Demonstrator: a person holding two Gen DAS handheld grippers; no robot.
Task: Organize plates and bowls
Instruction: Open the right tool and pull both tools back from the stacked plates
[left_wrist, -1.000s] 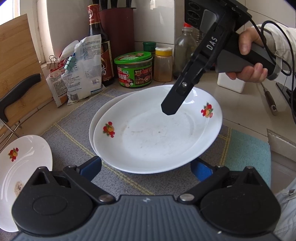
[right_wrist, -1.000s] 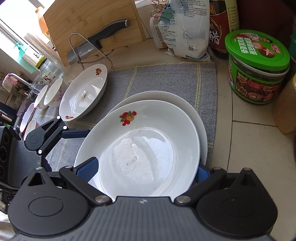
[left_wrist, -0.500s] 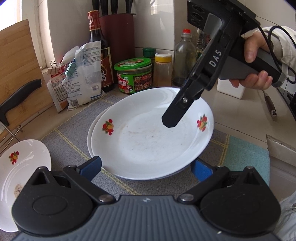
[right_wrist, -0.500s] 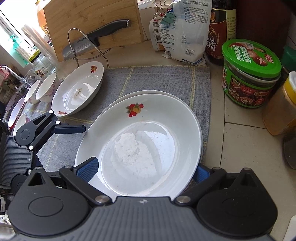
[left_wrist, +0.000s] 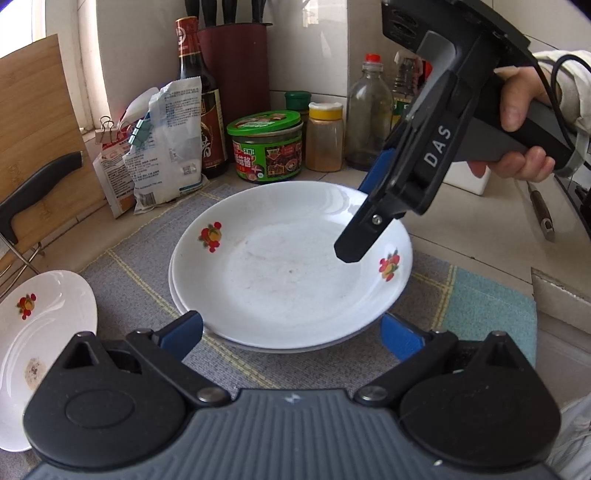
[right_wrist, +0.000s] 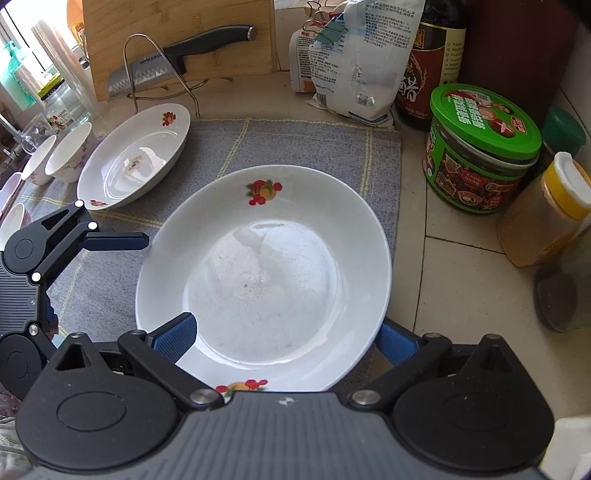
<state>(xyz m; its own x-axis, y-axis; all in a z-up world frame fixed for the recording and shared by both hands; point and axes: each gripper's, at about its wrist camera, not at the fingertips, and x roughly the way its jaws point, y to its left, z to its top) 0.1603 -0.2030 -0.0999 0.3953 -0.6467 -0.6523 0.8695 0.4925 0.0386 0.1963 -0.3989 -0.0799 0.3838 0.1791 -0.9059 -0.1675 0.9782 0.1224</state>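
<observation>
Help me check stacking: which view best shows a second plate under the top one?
The left wrist view: the lower plate shows as a rim edge beneath the top plate. In the right wrist view the top plate hides it.

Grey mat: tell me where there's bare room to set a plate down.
Bare grey mat lies between the stacked white fruit-print plates and the white bags. The teal mat corner is free. The left end, by the single plate and bowls, is crowded.
</observation>
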